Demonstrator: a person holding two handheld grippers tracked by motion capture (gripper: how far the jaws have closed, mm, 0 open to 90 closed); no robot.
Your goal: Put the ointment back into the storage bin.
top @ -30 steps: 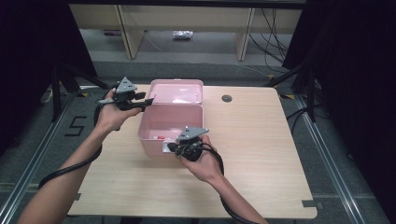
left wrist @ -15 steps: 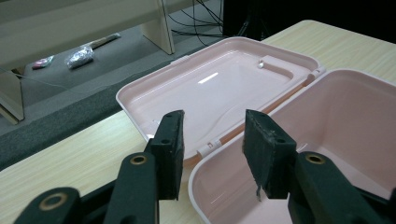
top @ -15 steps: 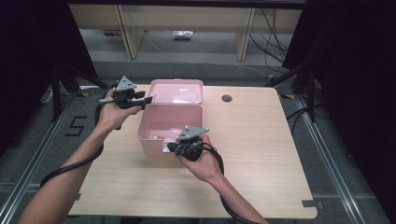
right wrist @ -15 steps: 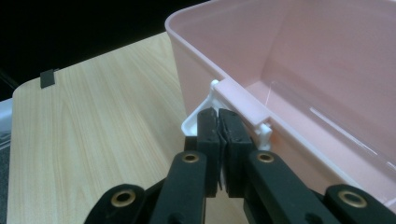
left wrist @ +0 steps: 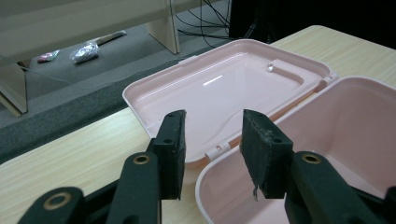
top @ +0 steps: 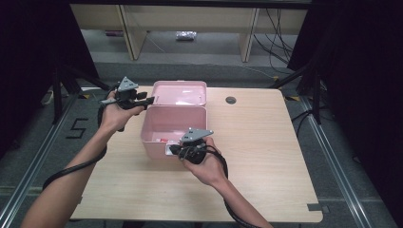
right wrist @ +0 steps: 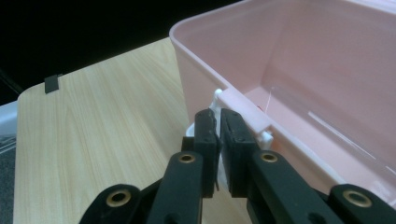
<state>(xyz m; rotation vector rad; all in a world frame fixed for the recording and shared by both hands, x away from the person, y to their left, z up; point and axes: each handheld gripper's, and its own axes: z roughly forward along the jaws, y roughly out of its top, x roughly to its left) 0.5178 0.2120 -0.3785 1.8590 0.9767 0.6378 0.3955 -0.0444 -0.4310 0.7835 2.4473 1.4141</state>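
Note:
A pink plastic box (top: 144,129) stands open on the wooden table, its lid (top: 180,92) lying flat behind it. My left gripper (top: 148,100) hovers at the box's back left corner. In the left gripper view its jaws (left wrist: 212,140) stand apart over the hinge edge, with nothing between them; they have just been closing a little. My right gripper (top: 172,150) is at the box's front wall. There its jaws (right wrist: 218,127) sit a narrow gap apart around the white latch (right wrist: 216,99) and have just been opening.
A small red item (top: 163,140) lies on the box floor near the front wall. The table (top: 266,156) has a round cable hole (top: 231,100) at the back. Shelving legs and cables stand on the floor behind the table.

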